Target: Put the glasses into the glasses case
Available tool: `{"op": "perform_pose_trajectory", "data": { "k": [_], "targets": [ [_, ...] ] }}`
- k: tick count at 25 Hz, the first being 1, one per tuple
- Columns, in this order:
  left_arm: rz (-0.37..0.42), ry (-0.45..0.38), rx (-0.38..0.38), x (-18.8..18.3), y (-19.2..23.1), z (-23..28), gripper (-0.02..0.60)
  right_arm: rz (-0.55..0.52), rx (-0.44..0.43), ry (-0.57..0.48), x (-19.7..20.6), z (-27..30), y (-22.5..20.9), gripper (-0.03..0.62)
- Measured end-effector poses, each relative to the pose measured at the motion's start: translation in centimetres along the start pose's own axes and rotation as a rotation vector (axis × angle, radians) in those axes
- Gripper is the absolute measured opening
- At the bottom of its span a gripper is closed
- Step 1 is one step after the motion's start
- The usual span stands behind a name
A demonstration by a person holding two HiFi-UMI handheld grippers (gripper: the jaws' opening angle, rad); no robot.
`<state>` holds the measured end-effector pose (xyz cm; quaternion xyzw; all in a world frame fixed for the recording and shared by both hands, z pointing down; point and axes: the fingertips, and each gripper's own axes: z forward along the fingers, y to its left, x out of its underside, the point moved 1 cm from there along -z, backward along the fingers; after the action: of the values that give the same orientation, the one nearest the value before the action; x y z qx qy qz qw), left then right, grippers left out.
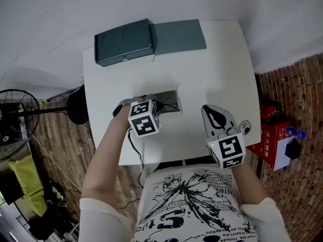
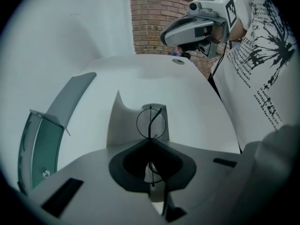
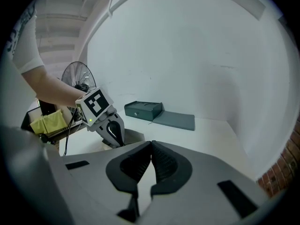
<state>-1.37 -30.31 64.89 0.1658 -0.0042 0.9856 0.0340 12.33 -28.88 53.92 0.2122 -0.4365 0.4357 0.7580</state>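
Left gripper [image 2: 151,143]: jaws pressed together on the thin wire frame of the glasses [image 2: 151,123]; one round lens shows just past the tips. So the pick looks made. The glasses sit low over a pale grey sheet [image 1: 169,96] mid-table [image 1: 212,79]; can't tell whether they are clear of it or touching.

Right gripper [image 3: 151,145]: jaws pressed together, nothing between them; parked at the near right of the table, well apart from the glasses.

Glasses case [image 1: 125,43]: at the far edge, lid folded flat beside it, interior not visible from here; well apart from the glasses.

Judgement: early stage; grasp done. Left to do: carry to the case, set the glasses inside, release; probably close the lid.
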Motion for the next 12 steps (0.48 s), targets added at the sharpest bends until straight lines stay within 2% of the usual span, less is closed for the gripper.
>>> {"op": "perform_pose_trajectory", "data": {
  "k": [4, 9, 12],
  "targets": [
    [0.004, 0.044, 0.026, 0.57, -0.80, 0.50, 0.016, -0.005, 0.004, 0.004, 0.25, -0.12, -0.12, 0.015],
    [-0.041, 0.019, 0.034, 0.43, -1.07, 0.68, 0.021, -0.014, 0.012, 0.008, 0.43, -0.42, -0.27, 0.015],
    [-0.054, 0.014, 0.013, 0.51, -0.58, 0.52, 0.055, -0.015, 0.016, 0.013, 0.49, -0.58, -0.30, 0.015]
  ]
}}
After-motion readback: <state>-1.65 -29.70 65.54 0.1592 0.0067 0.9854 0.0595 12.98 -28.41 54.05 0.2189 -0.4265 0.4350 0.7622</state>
